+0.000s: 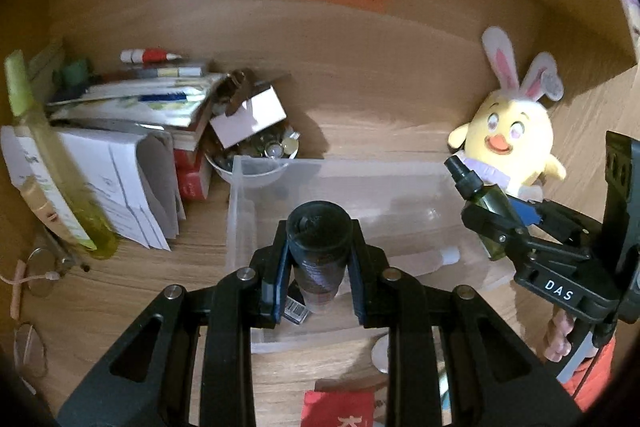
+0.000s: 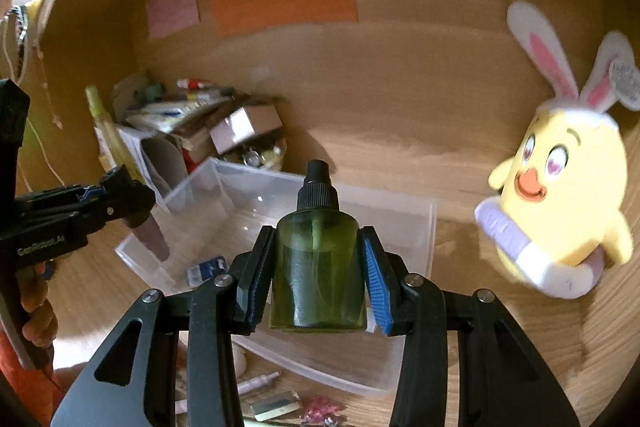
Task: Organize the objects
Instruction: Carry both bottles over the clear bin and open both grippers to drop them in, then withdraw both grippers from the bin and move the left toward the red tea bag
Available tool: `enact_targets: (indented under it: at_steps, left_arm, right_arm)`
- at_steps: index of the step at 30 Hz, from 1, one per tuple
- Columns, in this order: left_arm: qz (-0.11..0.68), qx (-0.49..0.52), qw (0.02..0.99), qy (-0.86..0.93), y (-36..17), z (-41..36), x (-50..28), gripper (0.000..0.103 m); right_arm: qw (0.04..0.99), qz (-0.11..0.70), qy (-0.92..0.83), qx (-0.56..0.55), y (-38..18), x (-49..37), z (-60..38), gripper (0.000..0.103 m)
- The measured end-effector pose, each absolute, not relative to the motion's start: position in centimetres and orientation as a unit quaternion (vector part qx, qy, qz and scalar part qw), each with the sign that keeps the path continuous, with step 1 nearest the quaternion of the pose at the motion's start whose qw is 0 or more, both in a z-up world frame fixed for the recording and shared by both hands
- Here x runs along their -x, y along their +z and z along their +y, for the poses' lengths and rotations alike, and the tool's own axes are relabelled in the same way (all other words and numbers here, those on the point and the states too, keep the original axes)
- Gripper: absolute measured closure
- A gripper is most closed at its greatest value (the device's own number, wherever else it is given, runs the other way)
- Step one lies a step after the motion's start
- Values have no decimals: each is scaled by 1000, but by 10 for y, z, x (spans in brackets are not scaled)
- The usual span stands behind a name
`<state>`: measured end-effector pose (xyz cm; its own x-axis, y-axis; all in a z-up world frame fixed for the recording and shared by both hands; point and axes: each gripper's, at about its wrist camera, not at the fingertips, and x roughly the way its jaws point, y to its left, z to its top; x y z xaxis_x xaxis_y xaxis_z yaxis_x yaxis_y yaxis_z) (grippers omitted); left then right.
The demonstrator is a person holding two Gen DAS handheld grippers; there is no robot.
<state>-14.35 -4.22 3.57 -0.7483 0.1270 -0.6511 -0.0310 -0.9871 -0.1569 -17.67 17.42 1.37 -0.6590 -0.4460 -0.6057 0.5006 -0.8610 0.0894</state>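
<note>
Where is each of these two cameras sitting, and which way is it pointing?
Left wrist view: sits on the left gripper, looking forward and down along its fingers, shut on a dark bottle; the right gripper shows at right.
Right wrist view: sits on the right gripper, looking along its fingers, shut on a green spray bottle; the left gripper and a hand show at left.
Both share the clear plastic bin, the plush chick and the coloured papers.

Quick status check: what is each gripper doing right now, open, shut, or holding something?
Left gripper: shut on a dark tube.
Right gripper: shut on a green spray bottle.
</note>
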Motion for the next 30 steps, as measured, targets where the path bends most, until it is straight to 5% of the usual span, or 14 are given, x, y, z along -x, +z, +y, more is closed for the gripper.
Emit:
enact_targets:
  at_steps: [18, 23, 30]
  left_arm:
    - [-59, 390, 62, 917, 7, -28, 168, 76]
    - [-65, 380, 54, 921, 12, -33, 165, 51]
    - [-42, 355, 38, 933, 29, -31, 153, 39]
  right_arm:
    - [240, 62, -890, -383, -27, 199, 162, 64]
    - [235, 65, -892, -381, -28, 199, 160, 64]
    - [236, 63, -888, -390, -26, 200, 161, 59]
